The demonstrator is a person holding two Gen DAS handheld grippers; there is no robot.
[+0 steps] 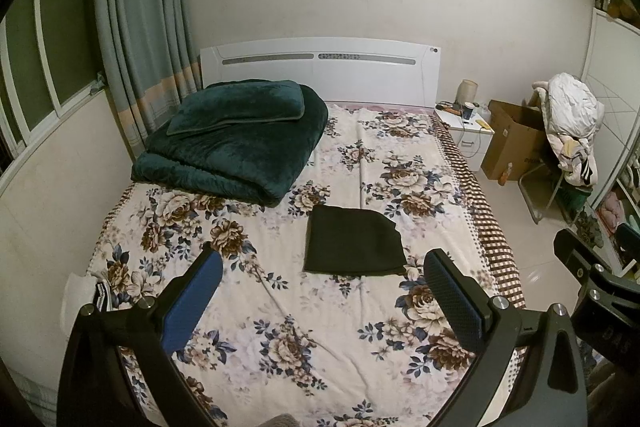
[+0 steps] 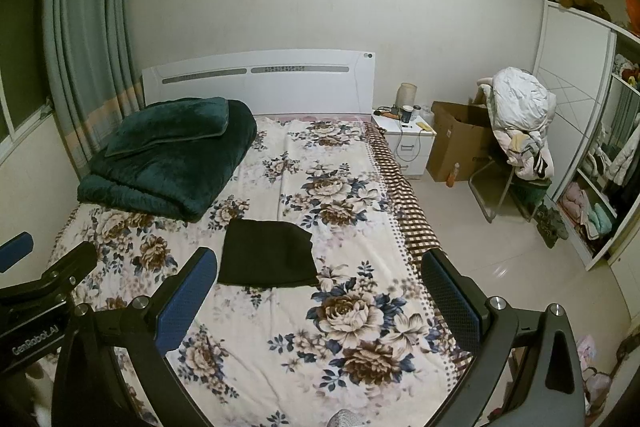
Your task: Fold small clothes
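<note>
A small black garment (image 1: 352, 242) lies folded flat on the floral bed sheet (image 1: 320, 327) near the middle of the bed; it also shows in the right wrist view (image 2: 267, 254). My left gripper (image 1: 320, 267) is open and empty, held above the near part of the bed, short of the garment. My right gripper (image 2: 320, 267) is open and empty too, above the bed's right side, with the garment ahead and to the left. A white and black piece of clothing (image 1: 86, 297) lies at the bed's left edge.
A folded dark green quilt with a pillow (image 1: 236, 135) sits at the head of the bed on the left. A white nightstand (image 2: 408, 139), a cardboard box (image 2: 456, 143), a chair piled with clothes (image 2: 520, 123) and an open wardrobe (image 2: 600, 147) stand to the right.
</note>
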